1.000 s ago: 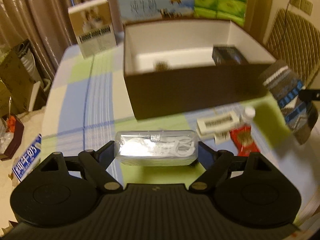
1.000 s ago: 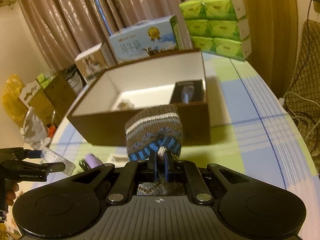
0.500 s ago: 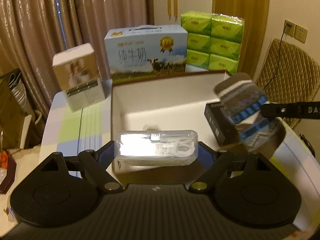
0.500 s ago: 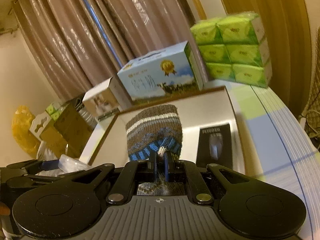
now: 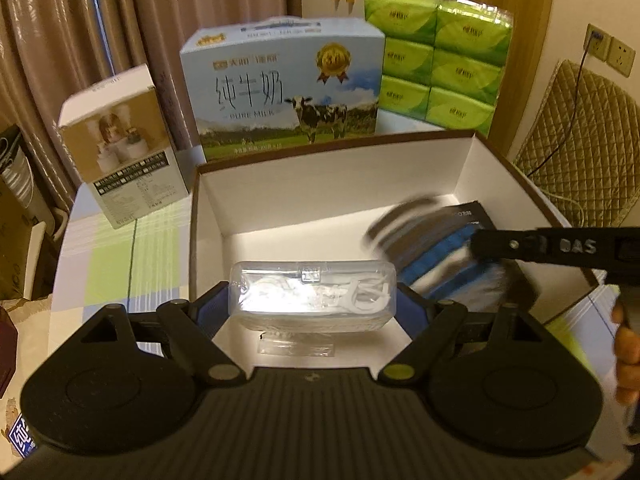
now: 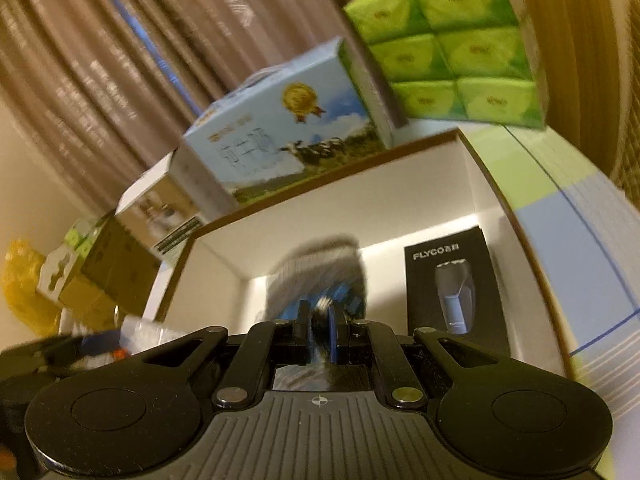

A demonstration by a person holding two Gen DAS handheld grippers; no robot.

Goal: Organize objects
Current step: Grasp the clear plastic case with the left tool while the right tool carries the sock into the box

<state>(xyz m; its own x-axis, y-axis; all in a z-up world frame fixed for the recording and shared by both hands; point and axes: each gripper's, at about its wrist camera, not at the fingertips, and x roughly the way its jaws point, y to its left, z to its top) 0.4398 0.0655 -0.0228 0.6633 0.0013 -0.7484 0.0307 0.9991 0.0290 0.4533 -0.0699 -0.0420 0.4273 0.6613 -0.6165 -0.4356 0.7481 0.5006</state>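
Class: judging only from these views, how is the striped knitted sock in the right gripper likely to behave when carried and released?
The striped knitted sock, pinched in the right gripper, smears into blur beyond the fingers, so it is probably floppy. Knit fabric looks light and unbreakable. Released over the brown box, it would likely slump, not roll.

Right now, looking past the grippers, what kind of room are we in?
Probably a lived-in room at home, not a lab or shop: heavy brown pleated curtains hang behind a table with a checked green-and-blue tablecloth, crowded with a blue milk carton case and stacked green tissue packs.
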